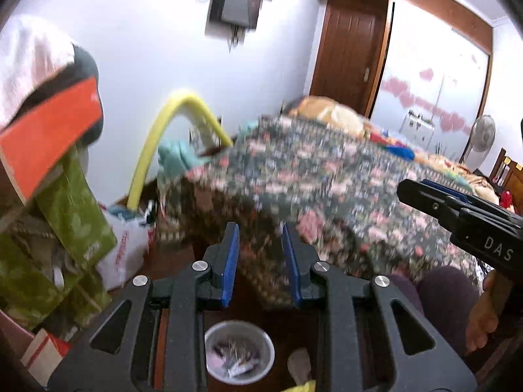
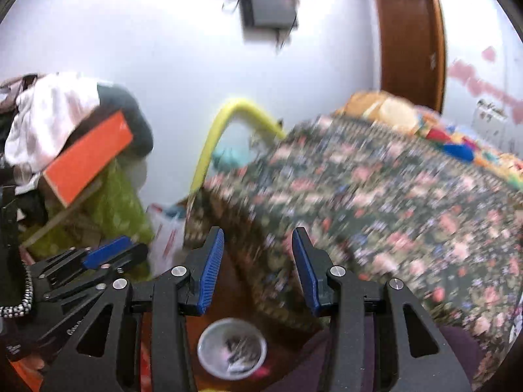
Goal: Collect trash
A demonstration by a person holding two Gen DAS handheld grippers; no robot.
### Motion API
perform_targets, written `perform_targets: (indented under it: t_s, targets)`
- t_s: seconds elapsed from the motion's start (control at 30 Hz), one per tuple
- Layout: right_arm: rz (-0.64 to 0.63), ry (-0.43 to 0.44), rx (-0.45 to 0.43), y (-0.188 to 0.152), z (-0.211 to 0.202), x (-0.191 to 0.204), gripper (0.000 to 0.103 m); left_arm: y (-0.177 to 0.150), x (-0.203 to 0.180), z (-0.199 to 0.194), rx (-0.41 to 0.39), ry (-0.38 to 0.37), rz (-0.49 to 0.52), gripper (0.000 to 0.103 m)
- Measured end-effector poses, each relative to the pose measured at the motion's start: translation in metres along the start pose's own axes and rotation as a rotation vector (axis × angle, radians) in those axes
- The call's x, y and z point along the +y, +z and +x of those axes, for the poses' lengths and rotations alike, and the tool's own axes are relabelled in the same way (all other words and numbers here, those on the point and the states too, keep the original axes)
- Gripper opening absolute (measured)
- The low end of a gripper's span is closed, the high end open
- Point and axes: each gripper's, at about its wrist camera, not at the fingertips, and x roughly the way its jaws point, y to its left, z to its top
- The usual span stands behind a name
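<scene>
- The small round white trash bin [image 1: 239, 352], low on the dark brown wooden floor [image 1: 251, 307], already holds a heap of scraps — crumpled wrappers and bits of paper, too blurred to name singly. So part of the collecting looks done.
- The left gripper [image 1: 260, 263] stands partly open, its blue pads apart with nothing between them; it is above the bin, pointing over it towards the floral-patterned bedspread [image 1: 327, 189].
- The right gripper [image 2: 258, 269] is likewise partly open and empty, also above the same bin [image 2: 232, 349].
- Just beside the bin lies a pale crumpled scrap [image 1: 299, 364] with a yellow piece [image 1: 305, 386] at the frame's edge — probably trash still to pick up.
- Judging by that, the task is under way, not finished; whether more litter lies elsewhere cannot be told.
</scene>
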Motion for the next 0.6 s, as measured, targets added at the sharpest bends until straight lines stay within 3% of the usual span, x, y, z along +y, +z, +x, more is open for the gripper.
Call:
perform_targets:
  t_s: [0.03,0.1,0.17,0.3,0.6]
  targets:
    - [0.0,-0.007,-0.017,0.0,-0.003,0.0,0.04,0.001,0.0,-0.004,-0.017,-0.004,0.003,0.037]
    - [0.001,-0.03,-0.047,0.0,-0.01,-0.001,0.055,0.002,-0.002,-0.012,-0.048,0.003,0.01,0.061]
    - [0.014,-0.049,-0.079,-0.003,-0.019,-0.003,0.08,-0.001,-0.004,-0.019,-0.073,0.005,0.015,0.069]
    - [0.031,-0.066,-0.085,-0.006,-0.026,-0.007,0.098,-0.001,-0.008,-0.027,-0.091,-0.007,0.018,0.087]
    - [0.036,-0.098,-0.093,-0.012,-0.034,-0.009,0.099,-0.005,-0.014,-0.031,-0.091,-0.011,0.04,0.089]
